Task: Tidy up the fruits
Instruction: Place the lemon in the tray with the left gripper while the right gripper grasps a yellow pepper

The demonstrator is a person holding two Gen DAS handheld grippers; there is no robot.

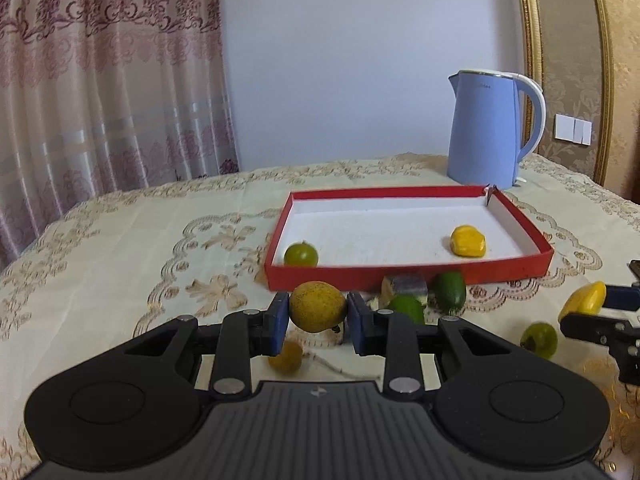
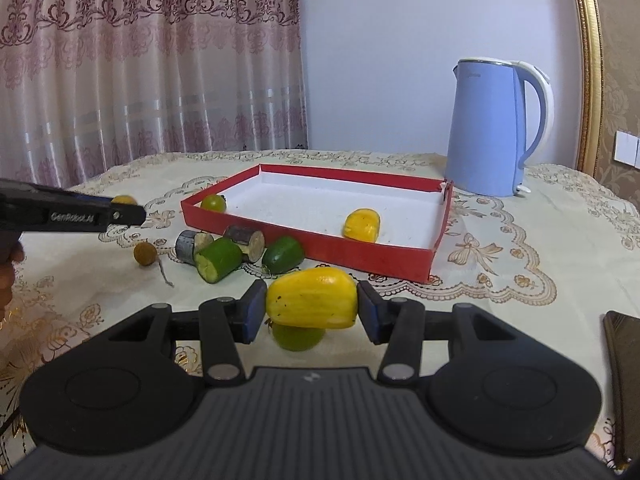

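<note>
My left gripper (image 1: pixel 318 314) is shut on a round yellow-brown fruit (image 1: pixel 318 306), held above the tablecloth just in front of the red tray (image 1: pixel 408 274). My right gripper (image 2: pixel 312 306) is shut on a yellow pepper-like fruit (image 2: pixel 312 298); from the left wrist view it appears at the right edge (image 1: pixel 584 300). Inside the tray lie a green lime (image 1: pixel 301 255) at the near left and a yellow fruit (image 1: pixel 467 241) at the right. Green cucumber pieces (image 2: pixel 218 260) and dark cut chunks (image 2: pixel 244 240) sit before the tray. A small brown fruit (image 2: pixel 144 254) and a green lime (image 2: pixel 298 336) rest on the cloth.
A blue electric kettle (image 1: pixel 486 130) stands behind the tray at the back right. A patterned cream tablecloth (image 1: pixel 140 240) covers the table. A curtain hangs behind at the left. A dark flat object (image 2: pixel 624 380) lies at the right table edge.
</note>
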